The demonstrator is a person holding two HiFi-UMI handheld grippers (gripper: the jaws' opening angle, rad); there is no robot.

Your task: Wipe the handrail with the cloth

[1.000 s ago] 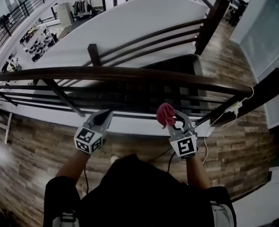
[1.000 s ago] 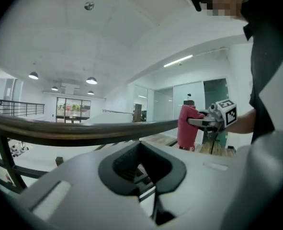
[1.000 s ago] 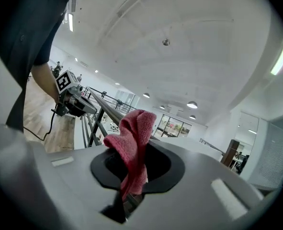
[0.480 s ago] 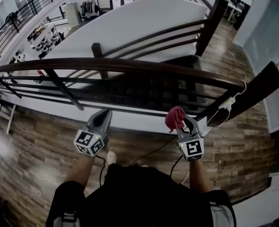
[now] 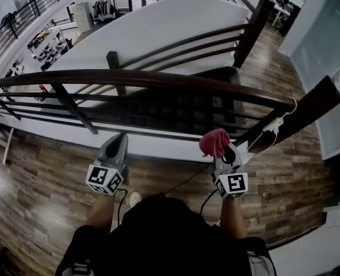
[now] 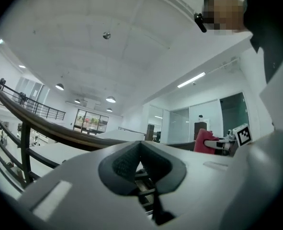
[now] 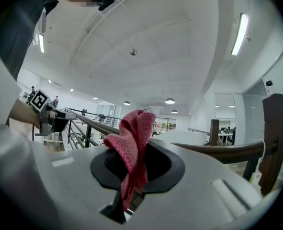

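right gripper [image 5: 224, 152] jaws clamp the pink cloth [image 5: 213, 142]; left gripper [image 5: 115, 144] jaws are together, empty. bring the cloth onto the handrail [image 5: 158, 80] and press it flat.

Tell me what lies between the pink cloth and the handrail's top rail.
Nothing: the stretch between the cloth and the handrail is bare air, per the head view.

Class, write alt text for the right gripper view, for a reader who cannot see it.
The right hand-held gripper is shut on a pink cloth, which bunches up above its jaws. Beyond it a dark wooden handrail runs across under a white ceiling, with the left hand-held gripper at far left.
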